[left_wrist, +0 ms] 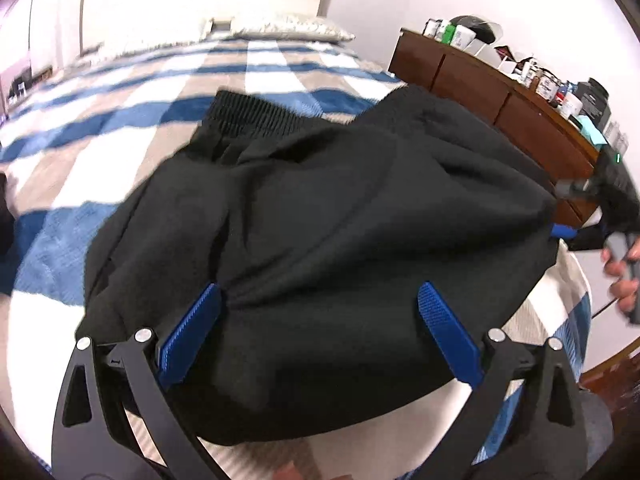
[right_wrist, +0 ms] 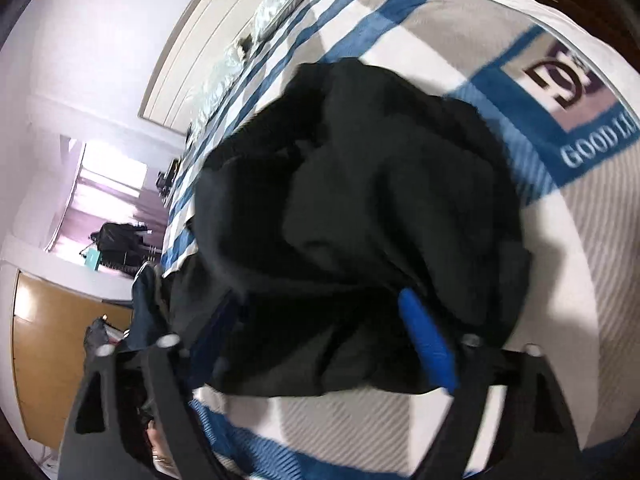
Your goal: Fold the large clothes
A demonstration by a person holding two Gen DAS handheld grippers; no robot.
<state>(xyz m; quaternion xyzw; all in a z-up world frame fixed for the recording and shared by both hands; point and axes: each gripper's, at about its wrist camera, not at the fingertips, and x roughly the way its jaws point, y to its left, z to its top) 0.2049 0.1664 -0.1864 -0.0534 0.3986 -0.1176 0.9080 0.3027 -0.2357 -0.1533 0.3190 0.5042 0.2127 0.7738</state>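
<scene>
We have the black garment (left_wrist: 320, 208) lying on the bed (left_wrist: 120, 148), its near edge bunched. The left claw (left_wrist: 320, 320) stands wide open over the hem; the right claw (right_wrist: 320, 344) also looks spread, cloth between its fingers. We should pinch both corners evenly, then lift away from the dresser (left_wrist: 500, 96) toward open blanket.

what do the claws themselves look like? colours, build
Both alike: left claw has two blue ribbed finger pads on black linkage arms with silver pivot pins. Right claw shows the same black frame and a blue pad. No cables or markings visible.
</scene>
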